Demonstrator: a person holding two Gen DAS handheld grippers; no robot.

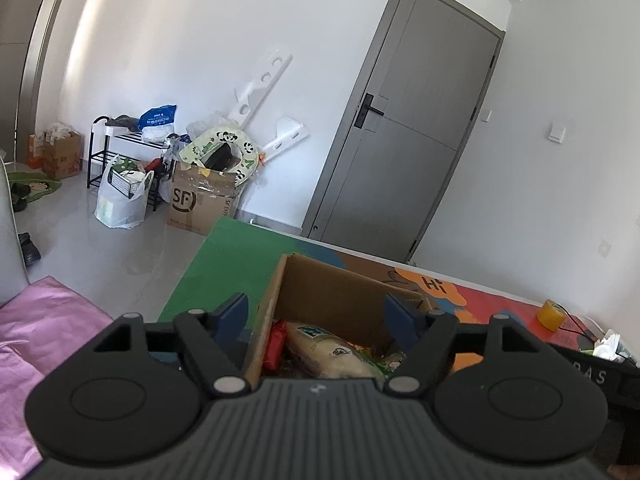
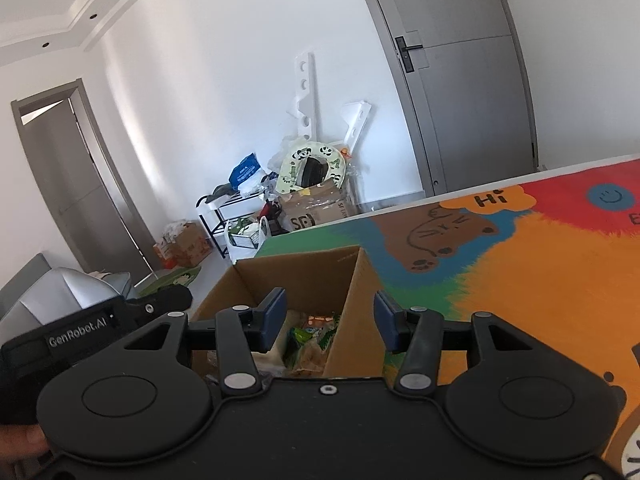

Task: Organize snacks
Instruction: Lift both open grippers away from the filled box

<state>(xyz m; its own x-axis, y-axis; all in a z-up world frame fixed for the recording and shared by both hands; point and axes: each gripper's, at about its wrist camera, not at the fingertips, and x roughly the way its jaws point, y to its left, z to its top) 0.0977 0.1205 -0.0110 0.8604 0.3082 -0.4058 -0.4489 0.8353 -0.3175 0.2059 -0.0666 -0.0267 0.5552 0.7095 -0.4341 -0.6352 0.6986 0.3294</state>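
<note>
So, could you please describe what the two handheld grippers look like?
Both the left gripper and right gripper are matte black, with round side housings, silver pivot pins and dark blue finger pads. White "GenRobot.AI" lettering marks the left one's side.

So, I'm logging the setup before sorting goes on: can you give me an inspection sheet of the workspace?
Surface: colourful cartoon mat on the table.
Job's things: open cardboard box holding snack packets.
Clutter: yellow tape roll, tissues.
Claws: left claw and right claw open, nothing between the jaws, over the box.
Cables: thin black cable by the tape roll.
Surroundings: grey door, shoe rack, floor boxes and bags.
</note>
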